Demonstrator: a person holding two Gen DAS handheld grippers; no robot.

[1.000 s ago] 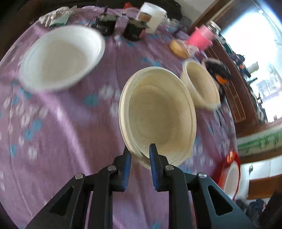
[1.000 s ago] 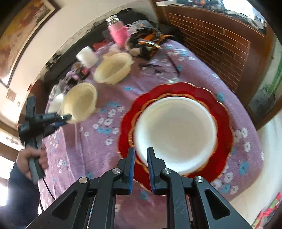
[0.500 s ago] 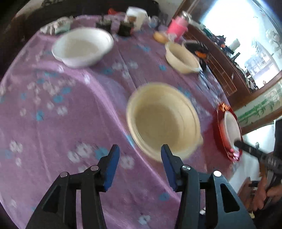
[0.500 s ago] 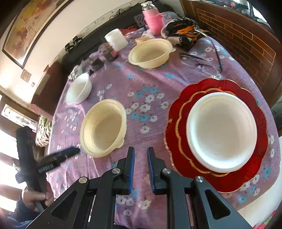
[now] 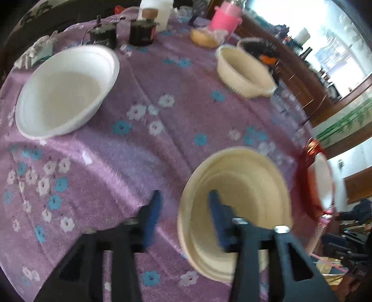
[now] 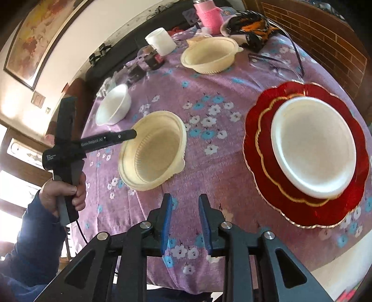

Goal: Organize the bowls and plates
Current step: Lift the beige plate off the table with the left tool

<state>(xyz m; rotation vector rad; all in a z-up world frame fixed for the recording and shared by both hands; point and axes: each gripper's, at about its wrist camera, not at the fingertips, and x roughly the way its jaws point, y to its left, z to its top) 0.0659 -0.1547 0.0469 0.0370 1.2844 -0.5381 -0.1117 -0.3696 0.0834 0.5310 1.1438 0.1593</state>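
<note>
A cream bowl (image 5: 234, 204) (image 6: 153, 155) rests on the purple flowered tablecloth. My left gripper (image 5: 184, 206) (image 6: 134, 133) straddles its near rim, one finger inside the bowl and one outside. Its jaws are closing, with a gap still showing on both sides of the rim. My right gripper (image 6: 186, 209) hovers over bare cloth near the table's front edge, its jaws opening with nothing between them. To its right a white plate (image 6: 313, 148) (image 5: 323, 183) lies on stacked red plates (image 6: 255, 139). A white bowl (image 5: 67, 90) (image 6: 114, 106) and a second cream bowl (image 5: 244, 74) (image 6: 209, 55) stand farther back.
At the table's far side stand a pink flask (image 6: 209, 14), a white cup (image 6: 161, 40), dark jars (image 5: 141, 32) and a black and orange cloth (image 6: 251, 30). Glasses (image 6: 274, 62) lie behind the red plates. A person's hand (image 6: 62, 192) holds the left gripper.
The left gripper let go of the tilted cream bowl, which now sits on the cloth, and its fingers are again around the rim. The right gripper drew back from the plates and its jaws parted.
</note>
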